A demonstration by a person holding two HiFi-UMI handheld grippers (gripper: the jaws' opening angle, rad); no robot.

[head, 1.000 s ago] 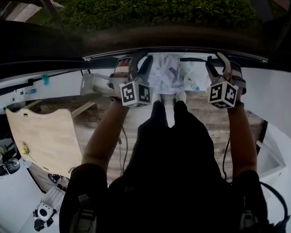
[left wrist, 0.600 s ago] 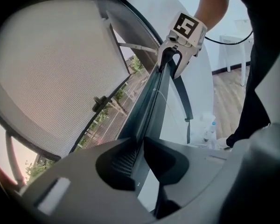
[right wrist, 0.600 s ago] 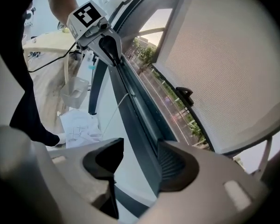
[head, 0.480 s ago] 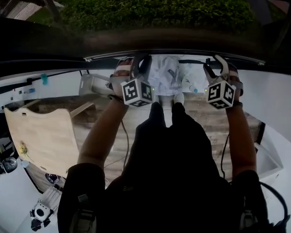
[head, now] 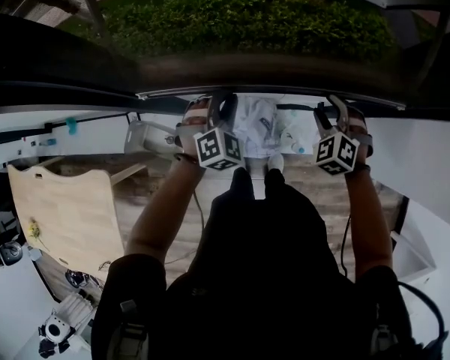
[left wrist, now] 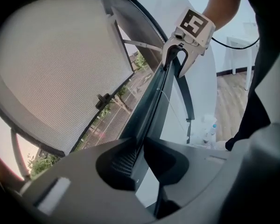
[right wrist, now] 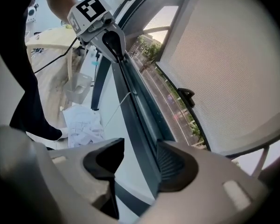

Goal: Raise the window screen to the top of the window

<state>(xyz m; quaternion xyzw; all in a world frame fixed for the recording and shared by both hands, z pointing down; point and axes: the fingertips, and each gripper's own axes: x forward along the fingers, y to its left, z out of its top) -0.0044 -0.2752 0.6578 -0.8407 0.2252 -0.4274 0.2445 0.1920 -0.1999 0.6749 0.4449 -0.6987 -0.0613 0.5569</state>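
The window screen's dark bottom bar (head: pixel 270 92) runs across the window, with the grey mesh (left wrist: pixel 60 69) above it. My left gripper (head: pixel 210 102) is shut on this bar (left wrist: pixel 151 106); in the left gripper view both pads press its sides (left wrist: pixel 139 160). Further right along the bar, my right gripper (head: pixel 331 105) straddles it. Its jaws are closing with the bar (right wrist: pixel 135 111) between them; one ribbed pad (right wrist: pixel 170 164) lies against the bar and the other stands apart. Each gripper view shows the other gripper down the bar (left wrist: pixel 177 55) (right wrist: pixel 113 41).
A hedge (head: pixel 232 13) lies outside beyond the glass. On the floor below the sill are white papers (head: pixel 259 118), a plastic bottle (head: pixel 296 133) and a white stool (head: pixel 146 135). A pale wooden board (head: pixel 67 208) leans at the left. My dark trouser legs (head: pixel 259 223) stand near the sill.
The left gripper's jaws have narrowed onto the bar. Both hands have stayed almost where they were, and more of the mesh shows at the top of the head view.
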